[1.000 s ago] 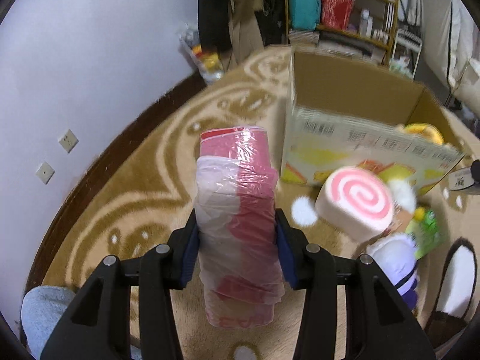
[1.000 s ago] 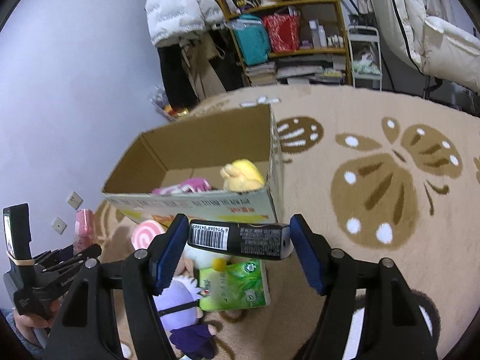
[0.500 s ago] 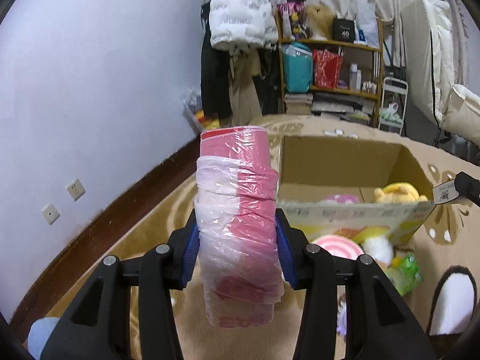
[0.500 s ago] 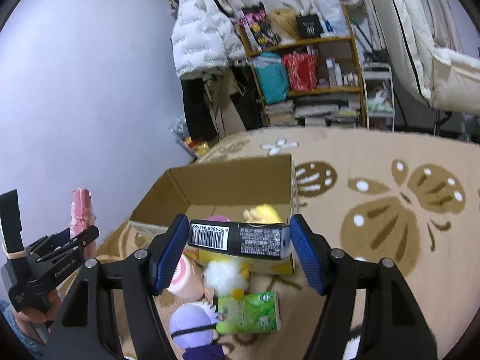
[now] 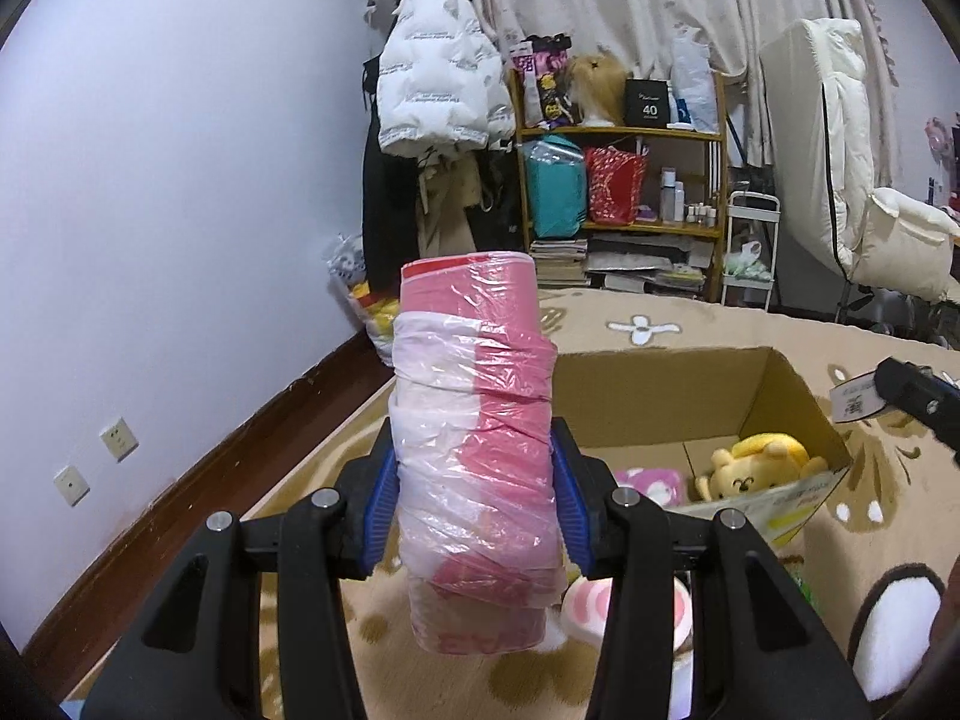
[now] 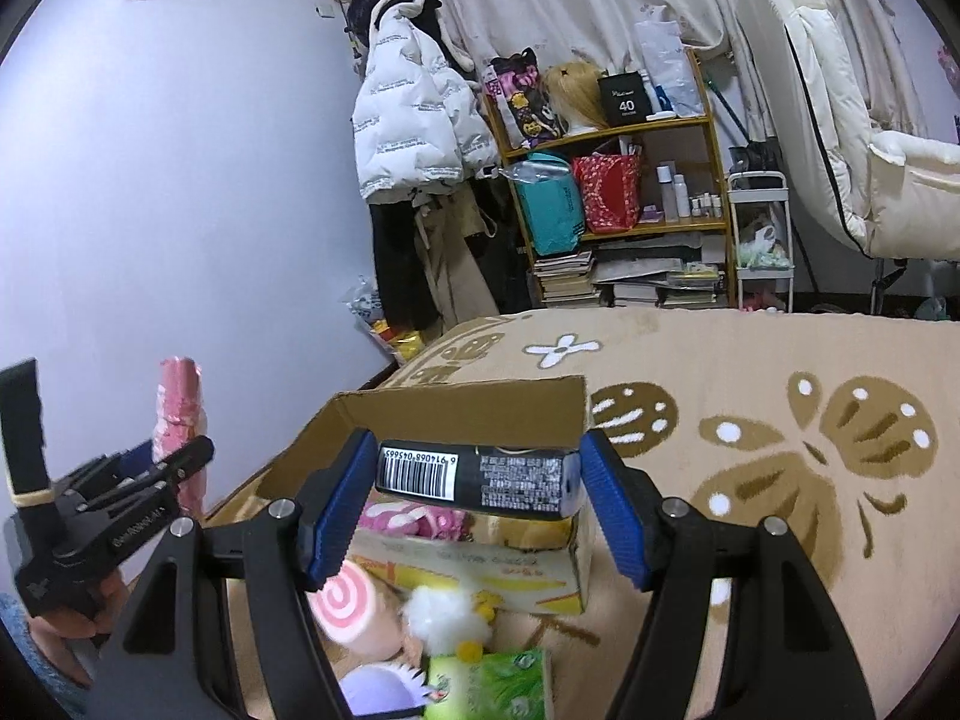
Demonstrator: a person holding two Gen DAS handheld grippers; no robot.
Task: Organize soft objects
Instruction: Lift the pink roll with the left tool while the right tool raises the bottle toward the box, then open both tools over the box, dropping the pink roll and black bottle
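While both grippers have tilted upward since a second ago, bringing the curtains and upper shelf into sight where mostly carpet showed before, each load sits unchanged between its pads. The left gripper (image 5: pixel 474 504) has its blue-padded fingers (image 5: pixel 379 507) pressed against the sides of an upright roll of pink and white crinkled plastic bags (image 5: pixel 474 450), a soft, wrinkled cylinder standing above the fingers and hanging a little below them. The right gripper (image 6: pixel 477 495) pinches a black rectangular packet with a white barcode label (image 6: pixel 480 477) lengthwise, one ribbed blue pad at each end, fingers spread as wide as the packet is long.

An open brown cardboard box (image 5: pixel 660 384) rests on the beige carpet patterned with brown butterflies (image 6: pixel 780 372), beyond and below both grippers. Inside it lie a yellow plush bear (image 5: pixel 759 468) and a fluffy pink plush (image 5: pixel 651 483). Against the box's printed front wall, on the carpet, sit a pink-and-white spiral roll-cake cushion (image 6: pixel 354 606), a white fuzzy pompom toy (image 6: pixel 447 615), a green glossy tissue pack (image 6: pixel 498 684) and a lilac round plush (image 6: pixel 375 690).

In the right wrist view the left gripper appears at the far left, the pink roll rising from it against the pale wall. A wooden shelf of bags and books (image 5: pixel 624 198) stands behind, beside a white puffer jacket (image 5: pixel 438 90).
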